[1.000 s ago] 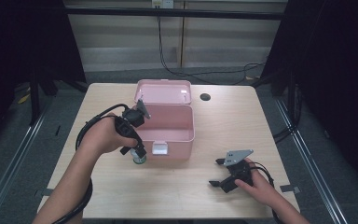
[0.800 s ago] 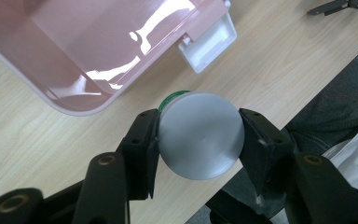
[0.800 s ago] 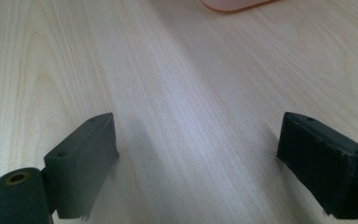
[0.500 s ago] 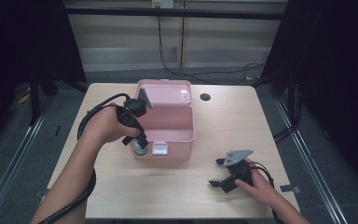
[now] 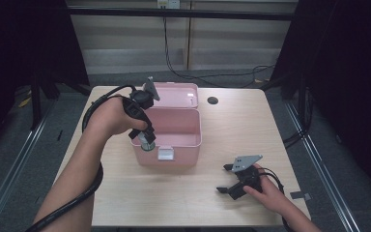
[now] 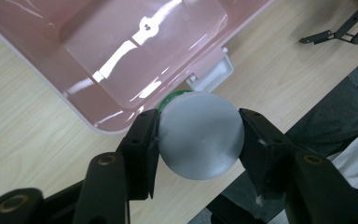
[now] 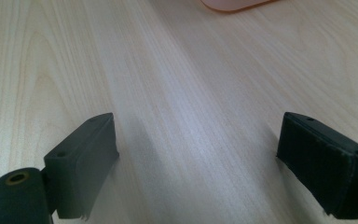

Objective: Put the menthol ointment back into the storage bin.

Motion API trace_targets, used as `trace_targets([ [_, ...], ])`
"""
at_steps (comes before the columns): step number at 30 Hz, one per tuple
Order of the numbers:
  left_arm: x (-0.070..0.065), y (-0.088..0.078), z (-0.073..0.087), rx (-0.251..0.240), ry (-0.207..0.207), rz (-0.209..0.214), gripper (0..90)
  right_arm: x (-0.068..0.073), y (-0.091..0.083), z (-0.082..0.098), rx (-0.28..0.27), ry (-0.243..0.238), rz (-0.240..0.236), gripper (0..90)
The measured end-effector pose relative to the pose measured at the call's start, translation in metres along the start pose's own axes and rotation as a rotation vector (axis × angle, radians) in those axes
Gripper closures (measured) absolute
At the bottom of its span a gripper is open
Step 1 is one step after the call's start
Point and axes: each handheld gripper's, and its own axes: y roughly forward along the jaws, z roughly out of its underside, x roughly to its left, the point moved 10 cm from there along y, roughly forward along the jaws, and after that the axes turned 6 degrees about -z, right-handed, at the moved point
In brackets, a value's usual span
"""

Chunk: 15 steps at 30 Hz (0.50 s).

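Observation:
A small bottle with a round grey cap (image 6: 200, 135) and a green label hangs upright in my left gripper (image 6: 198, 140), whose jaws are shut on its cap from both sides. In the high view the bottle (image 5: 148, 144) is over the front left corner of the open pink box (image 5: 174, 158), under my left gripper (image 5: 145, 137). The box's lid (image 5: 174, 93) lies folded back. My right gripper (image 5: 223, 179) rests on the table at the front right, open, with bare wood between its jaws (image 7: 198, 158).
The box's white latch (image 5: 165, 153) faces the near edge. A dark round hole (image 5: 213, 100) sits in the tabletop behind the box. Black cables trail from both grippers. The light wood table (image 5: 251, 130) ends near the person's forearms.
The left hand has lifted the bottle off the table in front of the box and carried it up over the box's front left corner. The right gripper has stayed still.

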Motion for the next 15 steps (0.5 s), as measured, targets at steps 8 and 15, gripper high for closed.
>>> trace_targets([
  [8, 0.004, 0.000, -0.012, 0.005, -0.004, -0.004, 50.1, 0.000, 0.000, 0.000, 0.000, 0.000, 0.000, 11.2],
  [15, 0.008, 0.002, -0.023, -0.001, -0.018, -0.004, 50.1, 0.000, 0.000, 0.000, 0.000, 0.000, 0.000, 11.2],
])
